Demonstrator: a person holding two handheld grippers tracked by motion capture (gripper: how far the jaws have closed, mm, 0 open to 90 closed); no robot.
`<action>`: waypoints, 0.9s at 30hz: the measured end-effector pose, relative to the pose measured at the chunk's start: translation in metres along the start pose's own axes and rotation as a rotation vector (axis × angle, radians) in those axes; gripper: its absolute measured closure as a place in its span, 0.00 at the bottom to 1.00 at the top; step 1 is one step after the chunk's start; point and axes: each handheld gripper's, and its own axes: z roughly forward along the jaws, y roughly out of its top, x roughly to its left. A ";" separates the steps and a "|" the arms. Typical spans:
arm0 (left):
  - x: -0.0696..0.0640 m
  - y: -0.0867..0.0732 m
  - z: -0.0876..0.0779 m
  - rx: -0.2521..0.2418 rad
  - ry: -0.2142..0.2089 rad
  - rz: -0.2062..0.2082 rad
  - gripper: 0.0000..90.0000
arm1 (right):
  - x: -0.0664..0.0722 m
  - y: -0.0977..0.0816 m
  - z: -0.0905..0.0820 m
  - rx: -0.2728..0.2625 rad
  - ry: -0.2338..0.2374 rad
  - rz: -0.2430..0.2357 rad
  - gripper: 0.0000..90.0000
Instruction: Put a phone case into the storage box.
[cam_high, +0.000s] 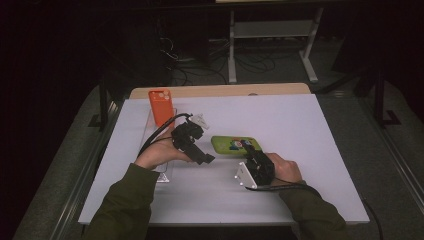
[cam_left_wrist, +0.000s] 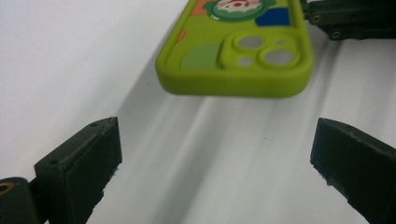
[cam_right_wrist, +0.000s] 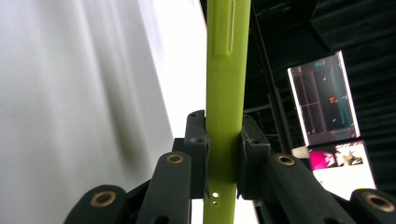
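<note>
We see the right gripper (cam_right_wrist: 223, 154) clamped on one end of a lime-green rubbery phone case with a cartoon print (cam_high: 235, 145) — its two black jaws press on the case's opposite faces in the right gripper view. The case hangs just above the white table top (cam_high: 310, 130), near its middle, and casts a shadow below in the left gripper view. The left gripper (cam_left_wrist: 215, 163) stands open with nothing between its jaws, pointing at the case's free end with the camera holes, just short of it. An orange phone case (cam_high: 161, 106) stands upright near the far left corner — well apart from the green one.
</note>
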 end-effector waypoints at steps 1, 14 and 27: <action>0.000 0.000 0.001 -0.011 0.005 -0.005 0.02 | -0.001 0.000 0.000 0.003 0.004 0.030 0.85; -0.001 0.000 0.002 -0.051 0.033 -0.015 0.02 | -0.017 -0.001 0.001 0.040 0.145 0.374 0.84; 0.001 0.004 0.000 -0.128 0.053 -0.040 0.02 | -0.036 -0.009 0.007 0.075 0.328 0.798 0.84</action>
